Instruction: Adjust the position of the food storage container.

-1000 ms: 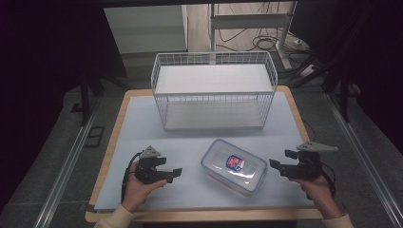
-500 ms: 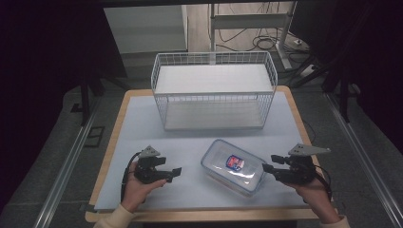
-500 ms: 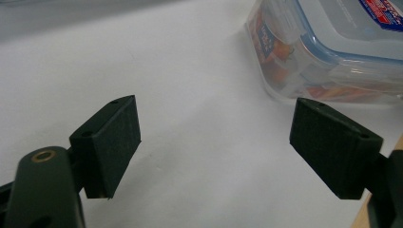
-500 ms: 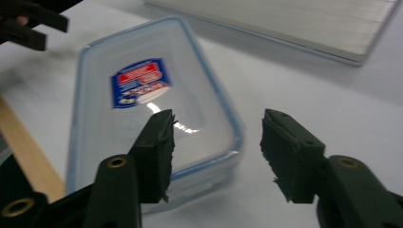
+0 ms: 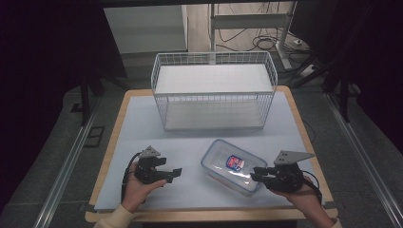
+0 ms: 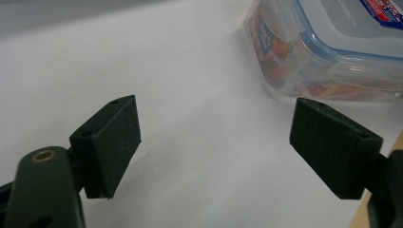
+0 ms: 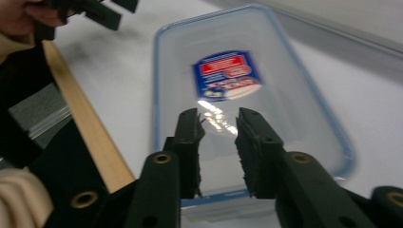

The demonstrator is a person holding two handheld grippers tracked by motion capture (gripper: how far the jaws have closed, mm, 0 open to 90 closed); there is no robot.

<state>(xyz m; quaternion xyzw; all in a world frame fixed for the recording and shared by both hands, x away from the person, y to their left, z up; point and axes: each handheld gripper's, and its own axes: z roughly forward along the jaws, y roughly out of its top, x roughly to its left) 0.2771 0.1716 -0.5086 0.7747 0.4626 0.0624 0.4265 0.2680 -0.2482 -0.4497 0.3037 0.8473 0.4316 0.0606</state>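
A clear plastic container with a blue-rimmed lid and a red and blue label lies on the pale mat, right of centre near the front. In the left gripper view the container shows coloured contents through its wall. My right gripper is at the container's right end. Its jaws have just been closing, and the right gripper now hovers over the lid with a narrow gap and nothing between the pads. My left gripper rests left of the container, and the left gripper stands wide open over bare mat.
A white wire basket stands at the back of the table, its inside bare. The pale mat covers the wooden table, whose front edge runs just below both hands. Dark floor and metal rails flank the table.
My right gripper has moved left to the container's end and its jaws have narrowed from wide apart to a small gap. The left gripper and the container have stayed put.
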